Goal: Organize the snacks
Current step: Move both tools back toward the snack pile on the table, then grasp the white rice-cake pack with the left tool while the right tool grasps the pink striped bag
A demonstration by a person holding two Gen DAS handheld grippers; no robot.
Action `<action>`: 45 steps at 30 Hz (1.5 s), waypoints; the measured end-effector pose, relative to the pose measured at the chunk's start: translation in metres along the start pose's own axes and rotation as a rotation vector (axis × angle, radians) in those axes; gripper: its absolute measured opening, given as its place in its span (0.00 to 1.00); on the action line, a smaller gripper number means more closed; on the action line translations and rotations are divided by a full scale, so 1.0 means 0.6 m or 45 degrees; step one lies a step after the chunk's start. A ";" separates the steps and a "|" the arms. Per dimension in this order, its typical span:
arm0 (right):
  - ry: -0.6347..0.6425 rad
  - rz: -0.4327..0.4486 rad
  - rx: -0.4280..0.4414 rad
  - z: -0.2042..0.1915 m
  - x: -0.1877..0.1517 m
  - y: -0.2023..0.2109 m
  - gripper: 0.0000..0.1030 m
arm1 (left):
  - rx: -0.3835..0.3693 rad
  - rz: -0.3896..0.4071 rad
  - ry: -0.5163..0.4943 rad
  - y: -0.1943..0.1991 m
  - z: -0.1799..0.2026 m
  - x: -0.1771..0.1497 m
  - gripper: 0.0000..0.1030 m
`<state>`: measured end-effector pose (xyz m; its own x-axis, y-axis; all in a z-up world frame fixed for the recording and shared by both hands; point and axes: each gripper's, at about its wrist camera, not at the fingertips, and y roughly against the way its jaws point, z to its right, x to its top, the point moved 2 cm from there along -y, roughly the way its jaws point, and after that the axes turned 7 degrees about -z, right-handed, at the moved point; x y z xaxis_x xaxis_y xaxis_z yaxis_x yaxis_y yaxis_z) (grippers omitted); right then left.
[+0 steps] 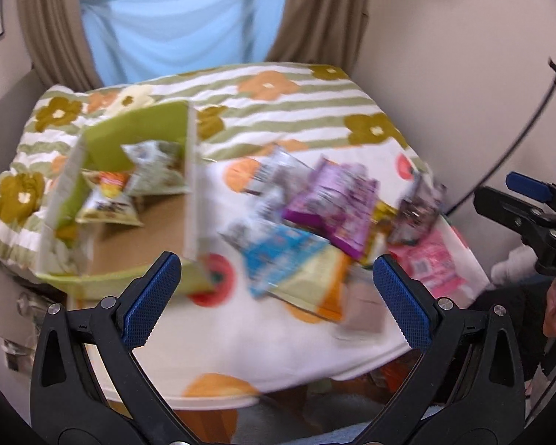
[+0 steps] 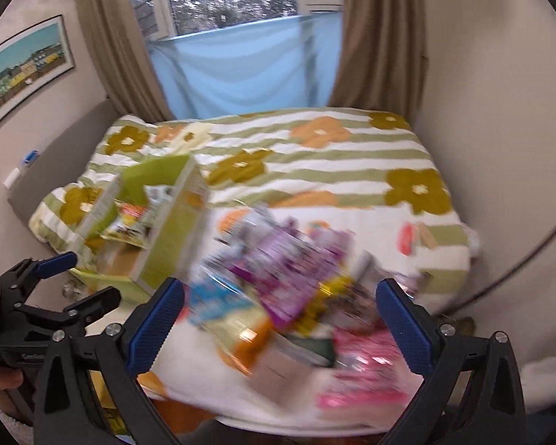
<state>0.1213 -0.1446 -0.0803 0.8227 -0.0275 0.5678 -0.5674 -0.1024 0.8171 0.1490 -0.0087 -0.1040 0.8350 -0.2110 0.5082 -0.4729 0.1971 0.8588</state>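
Note:
A green cardboard box [image 1: 137, 141] [image 2: 166, 233] stands open on the left of the cloth-covered table, with a few snack bags [image 1: 111, 200] inside. To its right lies a loose pile of snacks: a purple pack [image 1: 333, 200] [image 2: 278, 270], a blue and orange pack [image 1: 296, 267] [image 2: 226, 315], a pink pack [image 1: 430, 263] [image 2: 367, 367] and a dark pack [image 1: 415, 207]. My left gripper [image 1: 278, 296] is open above the table's near edge, nothing between its fingers. My right gripper [image 2: 281, 326] is open over the pile, holding nothing. Both views are motion-blurred.
A bed with a flowered, green-striped cover [image 1: 278, 107] [image 2: 315, 155] lies behind the table. Brown curtains and a blue sheet [image 2: 241, 70] hang at the window. Walls close in on the right. A framed picture [image 2: 26, 66] hangs on the left wall.

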 end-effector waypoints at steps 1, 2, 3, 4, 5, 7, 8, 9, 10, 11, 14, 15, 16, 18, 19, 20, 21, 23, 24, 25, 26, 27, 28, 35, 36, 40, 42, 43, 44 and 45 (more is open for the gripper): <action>-0.010 0.003 -0.020 0.019 -0.013 0.003 1.00 | -0.011 -0.007 -0.012 -0.006 0.020 -0.009 1.00; -0.023 0.005 -0.037 0.036 -0.023 0.004 1.00 | -0.025 -0.018 -0.034 -0.013 0.045 -0.018 1.00; -0.039 -0.001 -0.044 0.054 -0.034 0.003 1.00 | -0.039 -0.024 -0.056 -0.020 0.066 -0.027 1.00; -0.054 -0.012 -0.044 0.070 -0.042 0.003 1.00 | -0.045 -0.026 -0.074 -0.026 0.085 -0.034 1.00; -0.073 -0.026 -0.039 0.089 -0.054 -0.002 1.00 | -0.054 -0.030 -0.096 -0.034 0.104 -0.042 1.00; -0.095 -0.051 -0.031 0.113 -0.074 -0.012 1.00 | -0.066 -0.043 -0.135 -0.052 0.135 -0.058 1.00; -0.101 -0.063 -0.030 0.122 -0.082 -0.017 1.00 | -0.068 -0.056 -0.158 -0.063 0.148 -0.065 1.00; -0.110 -0.080 -0.034 0.133 -0.092 -0.026 1.00 | -0.068 -0.069 -0.182 -0.076 0.162 -0.071 1.00; -0.116 -0.093 -0.034 0.142 -0.101 -0.033 1.00 | -0.066 -0.076 -0.202 -0.088 0.172 -0.076 1.00; -0.123 -0.102 -0.031 0.148 -0.111 -0.038 1.00 | -0.063 -0.079 -0.226 -0.103 0.183 -0.081 1.00; -0.150 -0.126 -0.014 0.166 -0.134 -0.063 1.00 | -0.044 -0.103 -0.282 -0.145 0.205 -0.091 1.00; -0.158 -0.132 -0.006 0.170 -0.142 -0.072 1.00 | -0.048 -0.119 -0.294 -0.163 0.210 -0.094 1.00; -0.162 -0.141 -0.003 0.173 -0.147 -0.082 1.00 | -0.057 -0.127 -0.300 -0.176 0.210 -0.096 1.00; -0.159 -0.157 -0.008 0.175 -0.156 -0.102 1.00 | -0.066 -0.127 -0.321 -0.202 0.214 -0.099 1.00; -0.156 -0.160 -0.009 0.175 -0.160 -0.111 1.00 | -0.066 -0.129 -0.333 -0.213 0.215 -0.100 1.00; -0.153 -0.165 -0.009 0.175 -0.163 -0.119 1.00 | -0.066 -0.131 -0.350 -0.226 0.217 -0.102 1.00; -0.150 -0.171 -0.007 0.174 -0.166 -0.130 1.00 | -0.065 -0.134 -0.364 -0.236 0.219 -0.104 1.00; -0.149 -0.177 -0.010 0.172 -0.170 -0.144 1.00 | -0.061 -0.139 -0.396 -0.256 0.223 -0.109 0.99; -0.148 -0.179 -0.017 0.172 -0.172 -0.152 1.00 | -0.052 -0.148 -0.415 -0.268 0.225 -0.113 0.99; -0.149 -0.183 -0.024 0.172 -0.174 -0.159 1.00 | -0.048 -0.154 -0.426 -0.276 0.226 -0.115 0.99; -0.151 -0.187 -0.025 0.173 -0.175 -0.165 1.00 | -0.044 -0.162 -0.435 -0.284 0.226 -0.118 0.99; -0.156 -0.191 -0.028 0.173 -0.176 -0.171 1.00 | -0.042 -0.172 -0.439 -0.292 0.226 -0.120 0.99; -0.160 -0.196 -0.029 0.173 -0.177 -0.177 1.00 | -0.041 -0.182 -0.439 -0.298 0.224 -0.121 0.99; -0.152 -0.237 -0.053 0.173 -0.181 -0.207 1.00 | -0.033 -0.240 -0.468 -0.335 0.218 -0.126 0.93; -0.151 -0.240 -0.057 0.173 -0.181 -0.210 1.00 | -0.043 -0.262 -0.464 -0.341 0.216 -0.127 0.89; -0.153 -0.256 -0.067 0.175 -0.183 -0.219 1.00 | -0.092 -0.303 -0.404 -0.350 0.199 -0.122 0.69; -0.150 -0.264 -0.070 0.174 -0.183 -0.224 1.00 | -0.097 -0.306 -0.381 -0.349 0.188 -0.115 0.60; -0.149 -0.270 -0.073 0.174 -0.183 -0.227 1.00 | -0.103 -0.308 -0.379 -0.350 0.182 -0.112 0.59; -0.148 -0.273 -0.074 0.173 -0.183 -0.230 1.00 | -0.107 -0.312 -0.382 -0.349 0.178 -0.109 0.59; -0.147 -0.275 -0.073 0.171 -0.183 -0.231 1.00 | -0.106 -0.311 -0.388 -0.349 0.176 -0.108 0.59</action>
<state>0.1135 -0.2293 -0.2659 0.9219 -0.1249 0.3667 -0.3761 -0.0618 0.9245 0.1640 -0.1376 -0.3101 0.7924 -0.5331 0.2965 -0.2360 0.1803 0.9549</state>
